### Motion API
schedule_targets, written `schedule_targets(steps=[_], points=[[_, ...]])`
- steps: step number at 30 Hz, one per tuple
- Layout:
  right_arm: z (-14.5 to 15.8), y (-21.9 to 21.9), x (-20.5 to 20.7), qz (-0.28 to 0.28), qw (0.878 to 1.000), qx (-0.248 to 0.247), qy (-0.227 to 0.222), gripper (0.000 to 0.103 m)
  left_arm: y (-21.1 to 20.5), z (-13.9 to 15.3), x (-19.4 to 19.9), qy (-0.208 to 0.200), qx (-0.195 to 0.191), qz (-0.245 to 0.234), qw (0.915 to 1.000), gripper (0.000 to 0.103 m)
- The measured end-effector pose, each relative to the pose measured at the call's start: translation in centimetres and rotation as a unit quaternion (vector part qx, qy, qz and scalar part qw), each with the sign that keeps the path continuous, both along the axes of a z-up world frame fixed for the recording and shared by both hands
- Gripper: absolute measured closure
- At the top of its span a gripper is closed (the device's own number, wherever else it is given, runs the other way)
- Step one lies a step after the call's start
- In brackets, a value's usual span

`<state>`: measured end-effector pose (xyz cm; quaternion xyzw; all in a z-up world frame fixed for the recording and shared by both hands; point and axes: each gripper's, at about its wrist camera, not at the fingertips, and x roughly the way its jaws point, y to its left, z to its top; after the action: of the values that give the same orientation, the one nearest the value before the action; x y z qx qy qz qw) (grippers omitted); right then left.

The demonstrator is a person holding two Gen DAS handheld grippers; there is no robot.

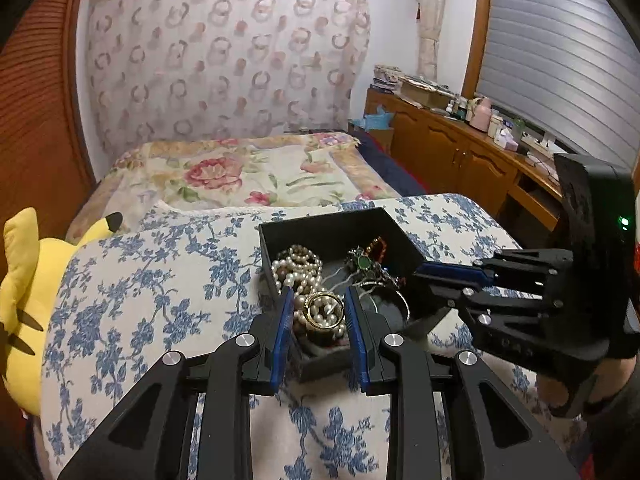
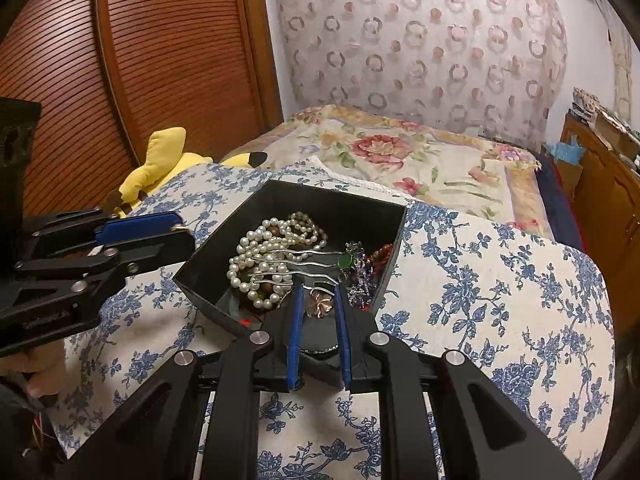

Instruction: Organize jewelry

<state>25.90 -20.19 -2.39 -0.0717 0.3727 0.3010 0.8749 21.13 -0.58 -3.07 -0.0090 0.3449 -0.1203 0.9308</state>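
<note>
Left wrist view: the left gripper [image 1: 317,300], spread, straddles a gold ring [image 1: 325,312] on the white pearl strands [image 1: 298,270] inside the open black box [image 1: 340,226] at frame centre. The right gripper [image 1: 416,274], nearly pressed together, meets the box's right wall.

Right wrist view: the right gripper [image 2: 318,298], slightly spread, brackets a copper flower piece [image 2: 319,305] at the box's near corner; a yellow plush toy [image 2: 160,164] lies upper left.

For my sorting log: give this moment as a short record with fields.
surface: blue floral cushion
container: open black box
contents: pearl strands, gold ring, green-stone piece, silver hairpins
left claw: open, over the box around the gold ring
right claw: open, at the box's near edge
</note>
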Motion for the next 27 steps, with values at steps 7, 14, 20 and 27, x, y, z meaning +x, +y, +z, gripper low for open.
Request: schedule_targets(steps=[7, 14, 20, 27], points=[[0.5, -0.6, -0.3, -0.001, 1.0, 0.007, -0.006, 0.08, -0.7, 0.0, 1.2, 0.001, 0.006, 0.0, 1.0, 0.079], [1.3, -1.7, -1.3, -0.012, 1.0, 0.014, -0.018, 0.08, -1.5, 0.2, 2.3, -0.001, 0.008, 0.005, 1.0, 0.077], [1.7, -2.8, -2.3, -0.029, 0.999, 0.018, -0.031, 0.07, -1.9, 0.5, 1.7, -0.019, 0.022, 0.016, 0.9995, 0.044], [2.7, -4.1, -4.7, -0.052, 0.997, 0.022, -0.056, 0.054, -1.5, 1.0, -1.4, -0.049, 0.039, 0.043, 0.9971, 0.01]])
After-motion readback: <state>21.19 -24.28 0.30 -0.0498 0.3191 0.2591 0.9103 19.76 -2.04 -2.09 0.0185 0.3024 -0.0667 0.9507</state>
